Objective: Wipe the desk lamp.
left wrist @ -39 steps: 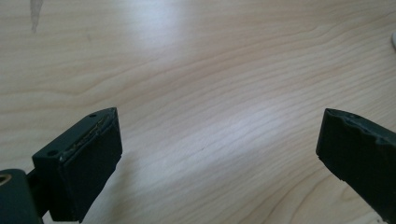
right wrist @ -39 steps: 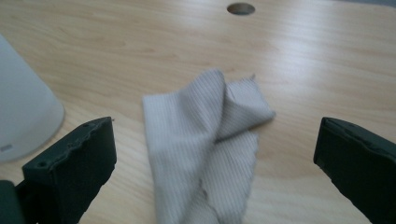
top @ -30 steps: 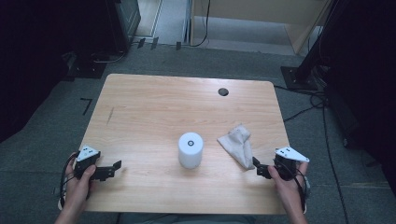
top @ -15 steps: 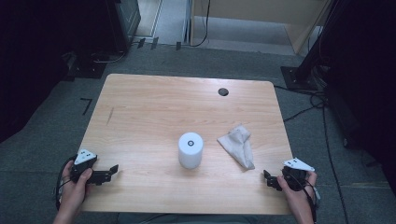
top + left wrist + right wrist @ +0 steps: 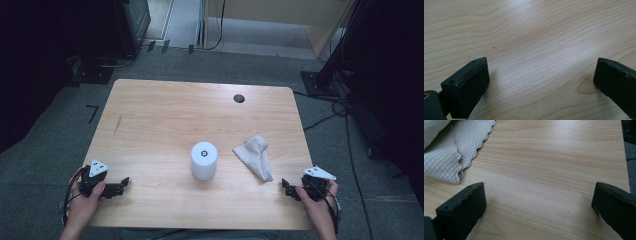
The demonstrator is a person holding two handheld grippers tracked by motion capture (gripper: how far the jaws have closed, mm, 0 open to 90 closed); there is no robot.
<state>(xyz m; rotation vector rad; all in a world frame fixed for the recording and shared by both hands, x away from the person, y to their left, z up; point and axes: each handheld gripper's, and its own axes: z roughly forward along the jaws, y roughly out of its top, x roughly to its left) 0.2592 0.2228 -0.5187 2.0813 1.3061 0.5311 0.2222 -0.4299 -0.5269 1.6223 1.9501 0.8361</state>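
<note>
1. The right gripper (image 5: 289, 188) is at the near right corner of the table (image 5: 165, 115), held by the person's right hand (image 5: 317, 197). In the right gripper view its two black jaws stand wide apart and hold nothing; only bare wood is between them.
2. The left gripper (image 5: 120, 186) is near the near left corner, held by the left hand (image 5: 87, 200). Its jaws are also spread wide and empty, low over the wood, as the left gripper view shows.
3. The cloth (image 5: 255, 155), a crumpled pale grey piece with a quilted pattern and a wavy hem, lies on the right half of the table, nearer to the near edge than to the far one. It is the thing closest to the right gripper, but apart from it. In the right gripper view the cloth (image 5: 451, 147) lies just beyond the left jaw; whether the hem touches that jaw I cannot say for sure, it seems a little apart.
4. A white cylinder (image 5: 204, 160) with a dark ring on its top stands upright about midway between the left and right edges, just left of the cloth and not touching it.
5. A small dark round hole (image 5: 239, 98) is in the table near the far edge, toward the right.
6. Grey carpet (image 5: 50, 130) surrounds the table, and black cables (image 5: 325, 117) lie on it by the far right corner.
</note>
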